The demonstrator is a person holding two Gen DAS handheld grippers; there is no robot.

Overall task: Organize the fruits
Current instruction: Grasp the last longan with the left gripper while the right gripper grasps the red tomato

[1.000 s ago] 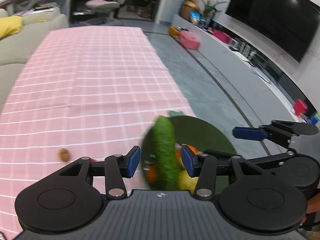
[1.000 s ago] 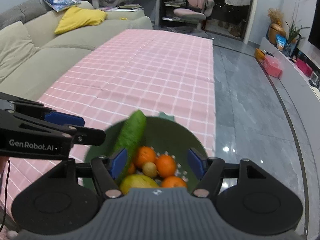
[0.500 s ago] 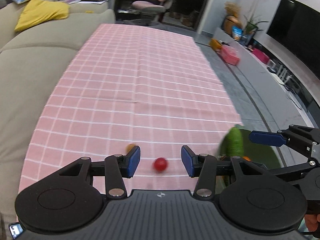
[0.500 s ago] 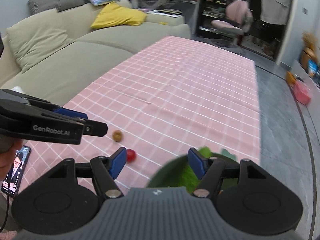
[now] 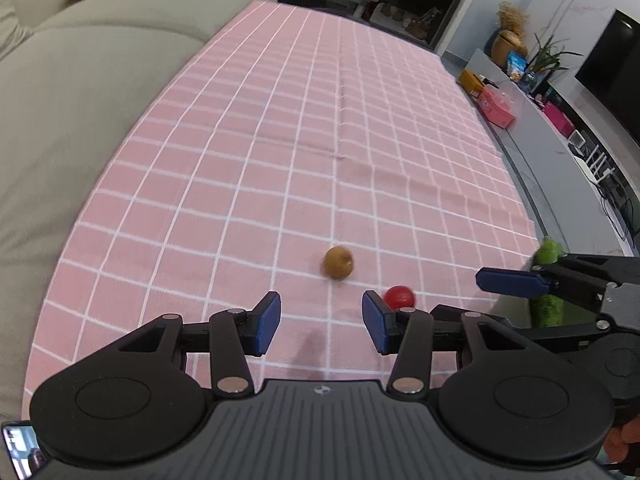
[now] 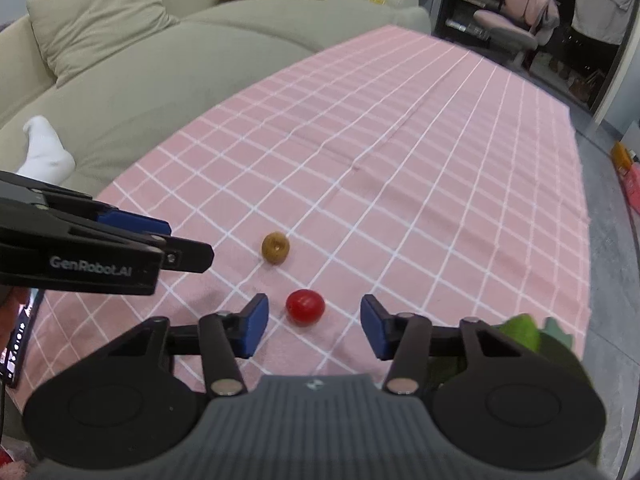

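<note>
Red fruit (image 6: 305, 306) is lying on the table (image 6: 400, 168), sitting between the right gripper's (image 6: 310, 326) spread fingers, untouched. Brown fruit (image 6: 275, 247) is resting just ahead of the left gripper (image 5: 320, 322), fingers released too.

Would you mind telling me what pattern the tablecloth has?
The tablecloth is pink with a white grid check, clearest in the right wrist view.
</note>
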